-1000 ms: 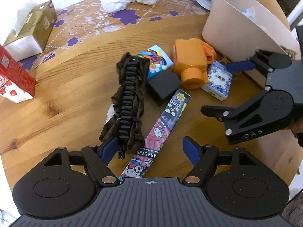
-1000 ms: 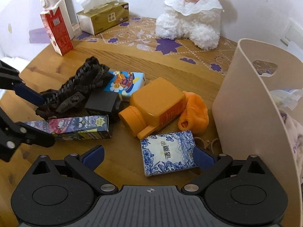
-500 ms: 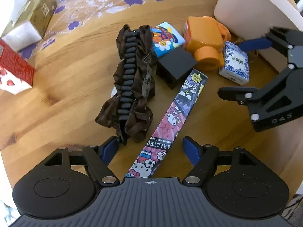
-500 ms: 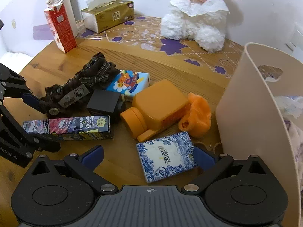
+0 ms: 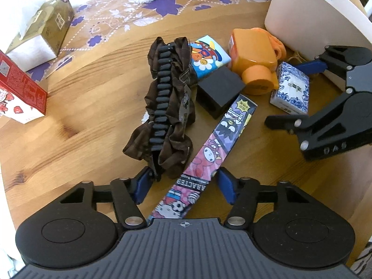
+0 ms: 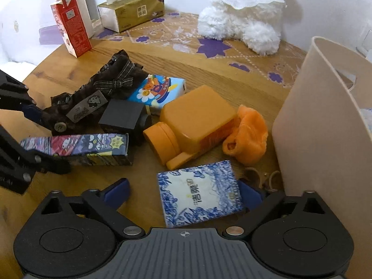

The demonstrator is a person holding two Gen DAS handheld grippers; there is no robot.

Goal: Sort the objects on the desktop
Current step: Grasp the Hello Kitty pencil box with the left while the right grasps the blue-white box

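Note:
Items lie piled on a round wooden table (image 5: 81,107). My left gripper (image 5: 183,184) points down over the near end of a long cartoon-printed box (image 5: 209,153). Its jaws are closing, with that box and the end of a brown hair band (image 5: 167,107) between the pads, not clamped. My right gripper (image 6: 183,193) straddles a blue-and-white tissue pack (image 6: 197,197). Its jaws are closing too: the right pad is at the pack's edge and the left pad is still apart from it. A black box (image 5: 218,90), a cartoon tissue pack (image 5: 207,58) and an orange bottle (image 5: 253,58) lie behind.
A beige bin (image 6: 325,127) stands at the right, with an orange cloth (image 6: 246,137) and rubber bands (image 6: 255,174) beside it. At the back are a gold tissue box (image 5: 44,30), a red carton (image 5: 18,93) and a white plush toy (image 6: 244,11). The table edge runs close on the left.
Both grippers' jaws have narrowed. The left gripper now sits more squarely over the cartoon box's end, and the right pad has come up to the blue-and-white pack.

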